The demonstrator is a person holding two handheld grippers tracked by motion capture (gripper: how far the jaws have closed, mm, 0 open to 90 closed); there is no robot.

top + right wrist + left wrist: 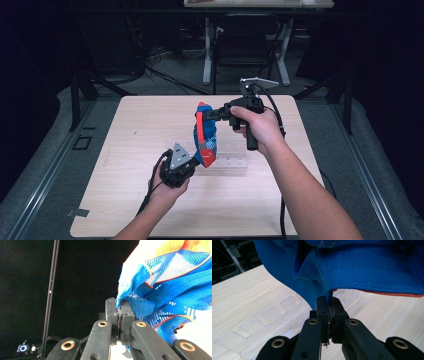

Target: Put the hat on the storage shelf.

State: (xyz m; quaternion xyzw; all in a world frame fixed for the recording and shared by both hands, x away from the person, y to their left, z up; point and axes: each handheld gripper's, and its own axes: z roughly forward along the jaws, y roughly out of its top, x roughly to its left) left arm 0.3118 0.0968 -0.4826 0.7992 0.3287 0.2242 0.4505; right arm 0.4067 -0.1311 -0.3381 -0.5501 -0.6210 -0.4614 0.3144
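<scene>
A blue garment with red trim [204,136] hangs stretched above the middle of the wooden table [130,150]. My left gripper [196,159] is shut on its lower edge; in the left gripper view the blue fabric [372,267] runs down into the pinched jaws of the left gripper [330,305]. My right gripper [204,116] is shut on the garment's upper end, held higher and farther back. In the right gripper view the blue mesh cloth with orange piping [172,285] fans out to the right of the right gripper [119,305].
A clear plastic rack with slots [227,161] lies on the table just under the garment, seen also as the clear slotted rack [269,320]. Dark floor, table legs and cables lie beyond the far edge. A dark backdrop with a thin pole [51,290] stands at the side.
</scene>
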